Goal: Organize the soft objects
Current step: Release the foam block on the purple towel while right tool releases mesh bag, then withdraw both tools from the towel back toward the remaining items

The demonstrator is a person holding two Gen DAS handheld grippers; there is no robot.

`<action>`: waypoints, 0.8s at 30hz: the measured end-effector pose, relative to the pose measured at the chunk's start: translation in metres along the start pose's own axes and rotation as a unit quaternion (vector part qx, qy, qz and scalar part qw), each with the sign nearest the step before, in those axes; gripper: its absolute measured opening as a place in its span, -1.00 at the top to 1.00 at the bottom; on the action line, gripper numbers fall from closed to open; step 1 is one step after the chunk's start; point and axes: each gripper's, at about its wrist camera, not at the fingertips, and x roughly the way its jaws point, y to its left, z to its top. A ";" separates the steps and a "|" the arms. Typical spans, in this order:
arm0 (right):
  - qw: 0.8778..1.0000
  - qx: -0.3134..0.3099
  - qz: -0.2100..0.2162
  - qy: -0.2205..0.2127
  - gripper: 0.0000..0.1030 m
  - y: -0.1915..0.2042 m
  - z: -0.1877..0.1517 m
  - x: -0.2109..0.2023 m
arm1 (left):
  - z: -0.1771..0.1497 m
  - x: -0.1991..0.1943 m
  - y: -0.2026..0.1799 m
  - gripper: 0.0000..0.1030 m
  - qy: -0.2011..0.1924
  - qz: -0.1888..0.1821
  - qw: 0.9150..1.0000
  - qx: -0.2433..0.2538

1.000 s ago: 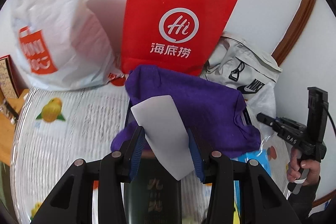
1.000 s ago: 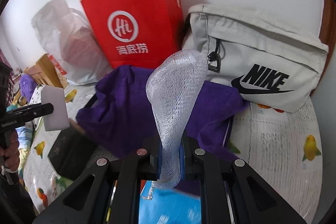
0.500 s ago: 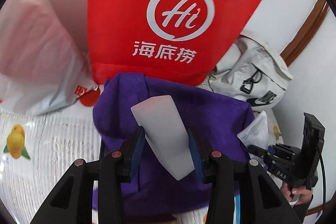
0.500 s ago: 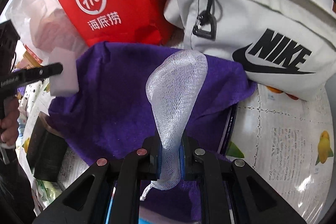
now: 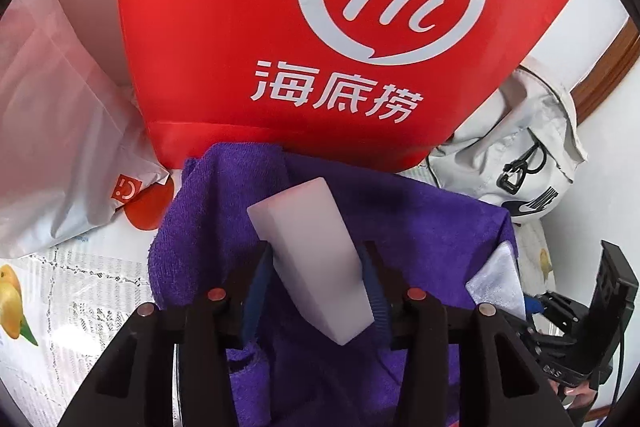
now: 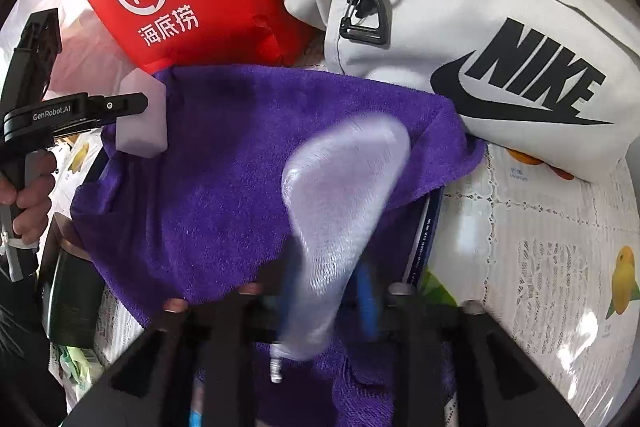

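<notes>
Lower white foam block [image 5: 316, 259], clamped in left claw [image 5: 316, 279], and mesh pouch [image 6: 340, 195], pinched in right claw [image 6: 326, 291], gently onto purple terry towel [image 6: 224, 163].

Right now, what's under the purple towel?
The purple towel drapes over something with a dark blue edge showing at its right side, seemingly a box or tray. A black box shows at its left. Everything else beneath is covered.

Towel [image 6: 224, 187] lies before the paper bag [image 5: 280, 27] — sling bag [image 6: 480, 27] to its right.
</notes>
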 end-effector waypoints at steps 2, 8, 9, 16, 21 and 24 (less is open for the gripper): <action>1.000 -0.002 0.004 -0.008 -0.02 -0.004 -0.004 -0.009 | -0.001 0.001 -0.002 -0.10 0.008 0.007 1.000 0.001; 1.000 -0.006 -0.004 -0.022 -0.22 0.001 -0.004 -0.028 | -0.003 -0.020 0.002 -0.42 0.003 0.034 0.999 0.005; 1.000 -0.003 -0.003 -0.025 -0.22 0.002 -0.006 -0.033 | -0.005 -0.027 0.003 -0.42 0.001 0.040 0.999 0.006; 0.999 -0.001 -0.001 -0.050 -0.22 0.021 -0.023 -0.070 | -0.023 -0.081 -0.007 -0.42 -0.041 0.062 0.997 0.031; 0.997 -0.008 -0.010 -0.072 -0.22 0.041 -0.047 -0.101 | -0.057 -0.124 -0.018 -0.42 -0.055 0.067 0.995 0.048; 0.996 -0.006 -0.009 -0.091 -0.23 0.050 -0.064 -0.119 | -0.080 -0.143 -0.018 -0.42 -0.053 0.075 0.995 0.034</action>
